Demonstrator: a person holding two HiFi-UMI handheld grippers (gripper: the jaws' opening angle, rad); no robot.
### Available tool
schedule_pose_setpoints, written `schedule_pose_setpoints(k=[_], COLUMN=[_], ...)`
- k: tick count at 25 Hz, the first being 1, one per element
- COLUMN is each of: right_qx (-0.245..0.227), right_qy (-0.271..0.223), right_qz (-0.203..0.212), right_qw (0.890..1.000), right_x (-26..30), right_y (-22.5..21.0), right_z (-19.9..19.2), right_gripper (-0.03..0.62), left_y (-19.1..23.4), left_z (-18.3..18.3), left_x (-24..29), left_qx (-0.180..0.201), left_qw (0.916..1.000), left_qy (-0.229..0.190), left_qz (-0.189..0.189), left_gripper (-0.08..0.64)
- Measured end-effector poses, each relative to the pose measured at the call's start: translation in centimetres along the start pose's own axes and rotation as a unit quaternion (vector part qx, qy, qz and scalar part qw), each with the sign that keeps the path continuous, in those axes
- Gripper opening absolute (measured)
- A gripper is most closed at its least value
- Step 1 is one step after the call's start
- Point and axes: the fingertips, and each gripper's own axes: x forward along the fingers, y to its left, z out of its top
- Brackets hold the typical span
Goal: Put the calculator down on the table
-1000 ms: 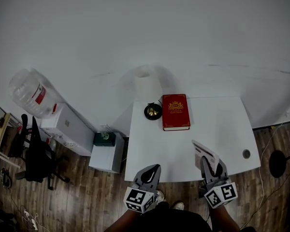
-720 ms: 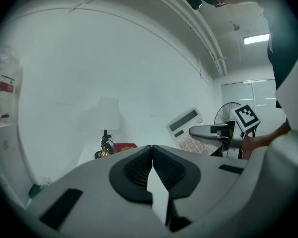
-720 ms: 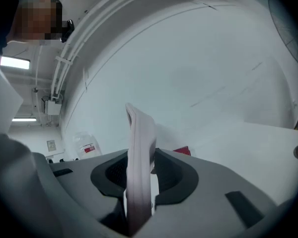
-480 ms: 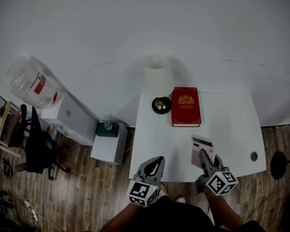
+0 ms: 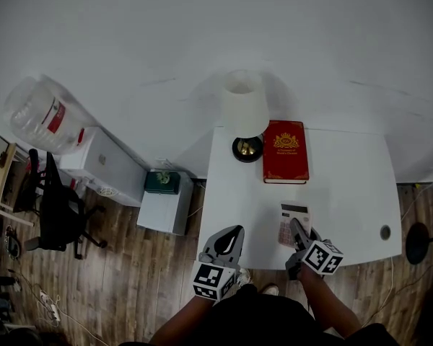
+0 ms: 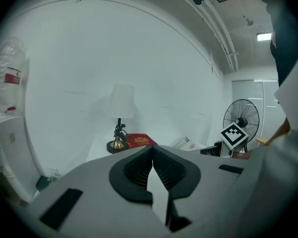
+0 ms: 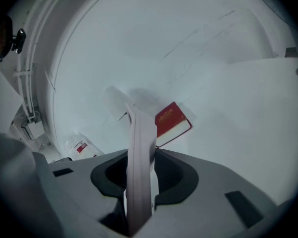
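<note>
My right gripper (image 5: pixel 296 229) is shut on the near end of a pale calculator (image 5: pixel 293 223), with its key face up, low over the front middle of the white table (image 5: pixel 346 186). Whether it touches the tabletop I cannot tell. In the right gripper view the calculator (image 7: pixel 140 148) stands edge-on, clamped between the two pads of the right gripper (image 7: pixel 139 157). My left gripper (image 5: pixel 229 238) hovers at the table's front left edge, shut and empty; its tips meet in the left gripper view (image 6: pixel 152 148), which also shows the calculator (image 6: pixel 187 143) off to the right.
A red book (image 5: pixel 286 161) lies at the back of the table, beside a lamp (image 5: pixel 245 107) with a dark round base. A cable hole (image 5: pixel 385 232) sits near the right front corner. Left of the table stand a small white cabinet (image 5: pixel 162 211), a water bottle (image 5: pixel 36 117) and a black chair (image 5: pixel 54 218).
My right gripper has come down and rolled, bringing the calculator from raised and tilted to low over the table, face up. The left gripper has shifted slightly and stays shut.
</note>
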Motion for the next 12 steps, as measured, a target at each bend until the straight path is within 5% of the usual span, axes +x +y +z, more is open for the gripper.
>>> schedule_pose_setpoints(k=[7, 12], right_qx=[0.064, 0.068], right_qy=[0.051, 0.068], right_qz=[-0.007, -0.007], right_qw=[0.997, 0.995], right_x=[3.3, 5.6], right_y=[-1.9, -2.2], right_z=[-3.2, -4.7], right_gripper=[0.132, 0.132], left_y=[2.0, 2.9], left_z=[-1.3, -2.1], left_x=[0.0, -0.2], left_qx=[-0.008, -0.016], left_qw=[0.9996, 0.9991], left_qy=[0.01, 0.015], left_qz=[0.023, 0.035], left_gripper=[0.021, 0.021])
